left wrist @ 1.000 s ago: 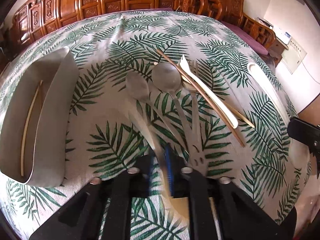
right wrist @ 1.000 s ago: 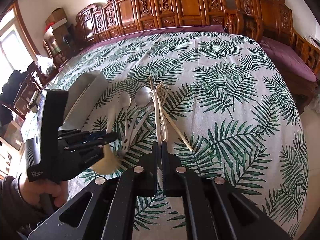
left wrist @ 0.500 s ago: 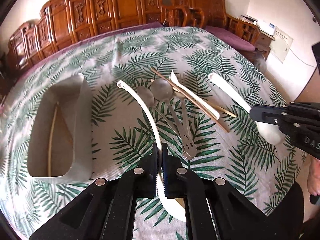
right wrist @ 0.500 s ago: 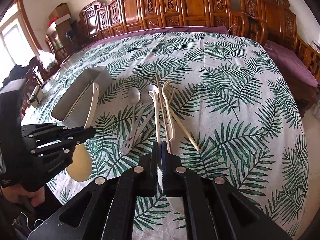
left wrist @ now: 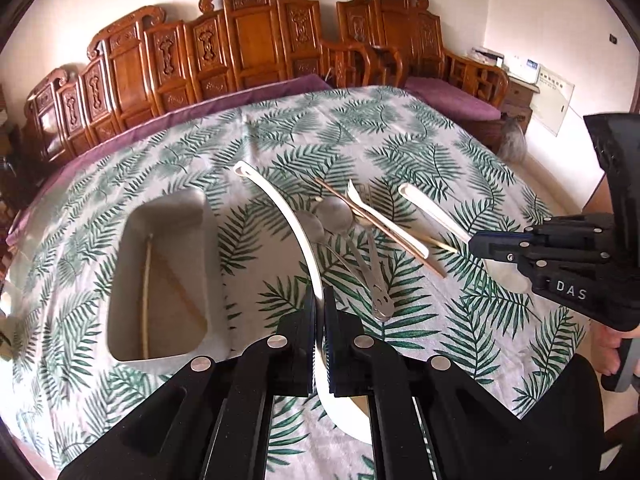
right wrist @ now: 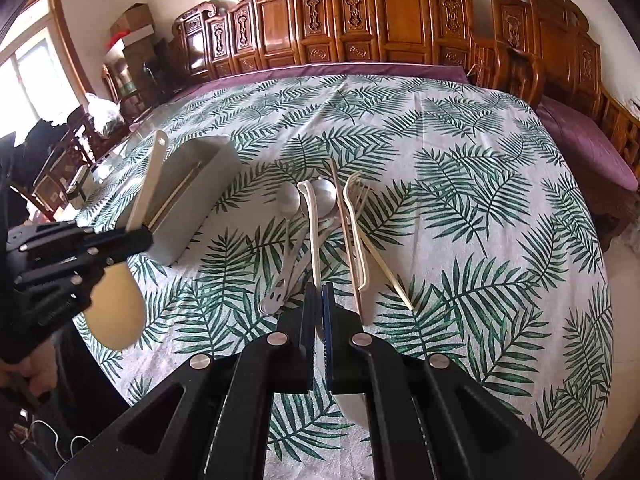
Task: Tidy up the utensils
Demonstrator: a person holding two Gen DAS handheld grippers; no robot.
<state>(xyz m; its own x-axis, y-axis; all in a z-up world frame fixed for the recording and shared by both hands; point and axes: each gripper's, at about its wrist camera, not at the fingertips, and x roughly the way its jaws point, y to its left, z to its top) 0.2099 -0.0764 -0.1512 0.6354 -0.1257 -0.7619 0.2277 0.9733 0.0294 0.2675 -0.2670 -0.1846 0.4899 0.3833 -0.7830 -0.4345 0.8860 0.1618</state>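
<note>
My left gripper point(left wrist: 319, 300) is shut on a white ladle point(left wrist: 288, 216), held in the air above the table; it also shows in the right wrist view point(right wrist: 150, 176) next to the grey utensil box point(right wrist: 200, 200). My right gripper point(right wrist: 319, 294) is shut on a second white ladle point(right wrist: 312, 216), also seen in the left wrist view point(left wrist: 436, 212). The box point(left wrist: 120, 280) holds a chopstick point(left wrist: 145, 292). On the cloth lie two metal spoons point(left wrist: 336, 216), a white fork point(left wrist: 384, 220), a metal fork and chopsticks point(left wrist: 400, 240).
The table carries a palm-leaf cloth point(left wrist: 460, 168). Carved wooden chairs point(left wrist: 248, 40) with purple cushions stand behind it. Boxes and clutter point(right wrist: 128, 40) stand at the far left in the right wrist view.
Both grippers have lifted up and back from the table, each with its white ladle. The left ladle now hangs close to the grey box.
</note>
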